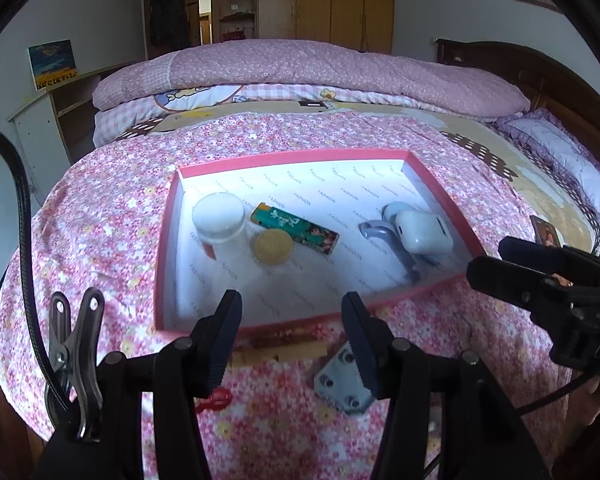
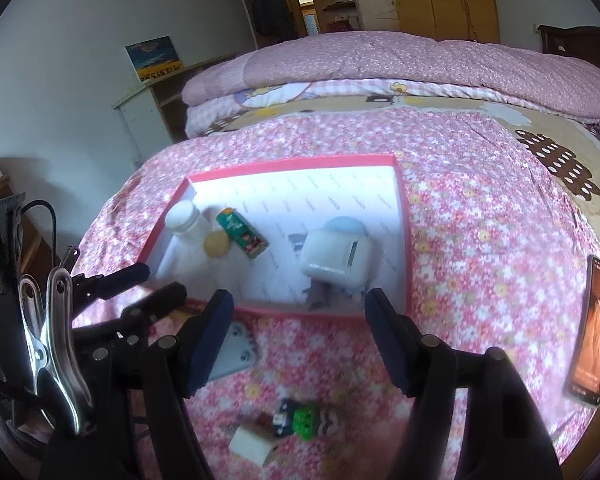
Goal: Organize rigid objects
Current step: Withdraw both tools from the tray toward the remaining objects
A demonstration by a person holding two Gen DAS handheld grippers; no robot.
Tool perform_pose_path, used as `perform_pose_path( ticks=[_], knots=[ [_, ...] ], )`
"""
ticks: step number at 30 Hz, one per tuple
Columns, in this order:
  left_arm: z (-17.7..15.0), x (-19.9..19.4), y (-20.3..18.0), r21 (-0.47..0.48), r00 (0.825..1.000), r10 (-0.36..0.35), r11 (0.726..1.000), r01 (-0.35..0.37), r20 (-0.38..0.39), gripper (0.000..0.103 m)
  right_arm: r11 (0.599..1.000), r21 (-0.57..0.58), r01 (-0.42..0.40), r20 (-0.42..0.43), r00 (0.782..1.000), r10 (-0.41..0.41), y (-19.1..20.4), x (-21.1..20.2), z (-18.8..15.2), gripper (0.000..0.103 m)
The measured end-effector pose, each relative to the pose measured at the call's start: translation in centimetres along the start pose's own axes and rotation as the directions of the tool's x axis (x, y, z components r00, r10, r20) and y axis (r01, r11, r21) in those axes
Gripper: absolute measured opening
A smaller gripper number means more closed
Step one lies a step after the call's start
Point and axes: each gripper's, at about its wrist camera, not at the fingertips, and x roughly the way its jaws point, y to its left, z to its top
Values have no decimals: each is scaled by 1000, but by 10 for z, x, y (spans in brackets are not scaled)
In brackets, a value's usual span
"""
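Left gripper (image 1: 292, 312): jaws parted and empty, angled downward over the near rim of the pink box (image 1: 168, 240). Right gripper (image 2: 300, 312): jaws spread wider, also empty, tilted down just in front of the same box. Inside the box lie a white bottle (image 1: 220, 220), a lighter (image 1: 296, 229), a gold coin (image 1: 273, 246) and a white case (image 1: 422, 232). A metal plate (image 1: 340, 380) rests on the floral bedspread (image 1: 100, 220) between the left fingers

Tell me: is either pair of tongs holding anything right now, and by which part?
Nothing is held. The left tongs and the right tongs both stand open with nothing between their pads, short of the pink box.
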Motion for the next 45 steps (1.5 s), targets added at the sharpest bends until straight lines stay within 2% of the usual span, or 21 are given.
perform_pose_path(
  ticks=[15, 32, 41, 45],
  knots=[
    [-29, -21, 8, -21, 1000, -12, 1000, 11, -24, 55, 999, 35, -4, -50, 999, 6, -3, -12, -37, 70],
    [-61, -20, 16, -41, 997, -23, 999, 20, -80, 55, 997, 80, -17, -110, 994, 26, -20, -12, -78, 70],
    [-69, -19, 22, -63, 996, -26, 998, 20, -87, 55, 998, 65, -20, -123, 992, 28, -17, -4, -85, 69],
    [-72, -19, 26, -74, 996, -21, 997, 14, -92, 55, 996, 78, -35, -123, 991, 44, -15, 2, -82, 64]
  ],
)
